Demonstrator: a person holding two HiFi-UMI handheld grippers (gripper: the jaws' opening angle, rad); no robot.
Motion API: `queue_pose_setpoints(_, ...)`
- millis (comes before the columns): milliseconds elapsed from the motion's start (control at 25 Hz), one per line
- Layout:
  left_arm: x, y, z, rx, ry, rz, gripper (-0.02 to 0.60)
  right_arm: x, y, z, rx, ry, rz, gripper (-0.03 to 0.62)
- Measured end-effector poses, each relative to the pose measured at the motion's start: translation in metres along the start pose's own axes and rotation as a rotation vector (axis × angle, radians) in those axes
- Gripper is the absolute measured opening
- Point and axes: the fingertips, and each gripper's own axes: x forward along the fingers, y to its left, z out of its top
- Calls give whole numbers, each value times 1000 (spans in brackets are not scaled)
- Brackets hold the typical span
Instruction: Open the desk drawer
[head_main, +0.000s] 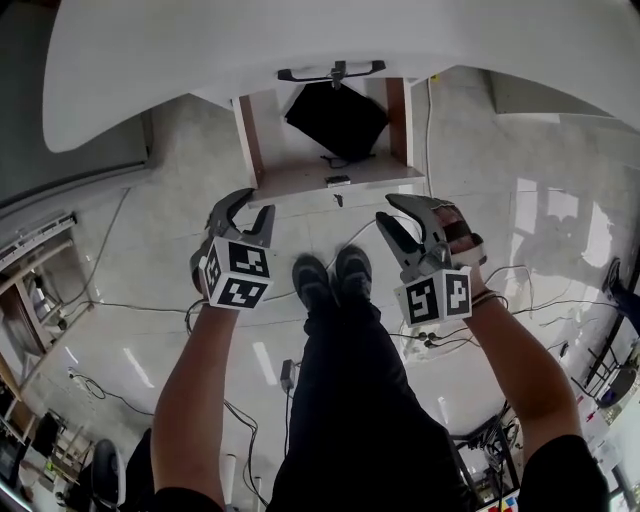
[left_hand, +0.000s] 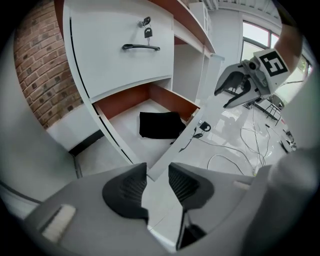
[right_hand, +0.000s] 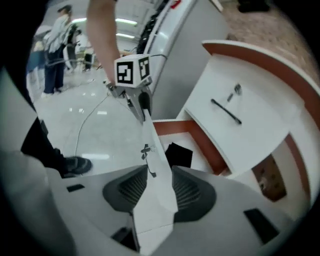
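- Step in hand: the lower drawer (head_main: 300, 183) stands pulled well out beneath the white desk top (head_main: 300, 40). I judge the opening done, with only the retreat remaining.
- The left gripper (head_main: 248, 207) has its jaws part-spread and pinches nothing. I see the drawer's front panel (left_hand: 192, 127) only through the gap, and the ribbed pads (left_hand: 127, 192) appear clear of it.
- The right gripper (head_main: 387, 208) is likewise spread and empty. It hangs off the panel's other end, apart from it.
- Next move, in my judgement: draw both grippers back without knocking the panel. Should the upper drawer (left_hand: 125, 67) be the one meant, its bar handle (left_hand: 141, 47) calls for a crosswise pinch and a straight pull.
- Materials:
  - The drawer faces are smooth white laminate, and the upper front is curved.
  - The drawer sides (head_main: 397, 115) are reddish-brown, wood-toned.
  - The handle is slim dark metal, with a key (left_hand: 148, 33) above it.
  - A limp black item (head_main: 338, 120), cloth or pouch I cannot tell, lies flat inside the open drawer.
  - The floor (head_main: 170, 180) is pale, glossy and strewn with cables (head_main: 120, 305).
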Motion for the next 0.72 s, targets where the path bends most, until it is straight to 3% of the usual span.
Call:
queue_pose_setpoints(120,0,0,0,-15,-16,-13,144,12,-4,-17,-184,102,-12,206)
queue_pose_setpoints(240,-1,1,0,-3,-9,-27,139,40,-9,-38,-200,194,3,221)
queue_pose_setpoints(280,-1,2,-1,5,0,-29,137,47,-11,-40,-198,204,3,216)
queue_pose_setpoints(320,-2,2,-1,12,11,-28,135,52,-13,-41,-197,211,2,138)
queue_pose_setpoints(360,-2,2,-1,17,21,-27,133,54,-14,-41,-192,217,2,110)
queue_pose_setpoints(720,-7,-26,-23,39,98,-58,129,40,18,-45,-173,216,86,94)
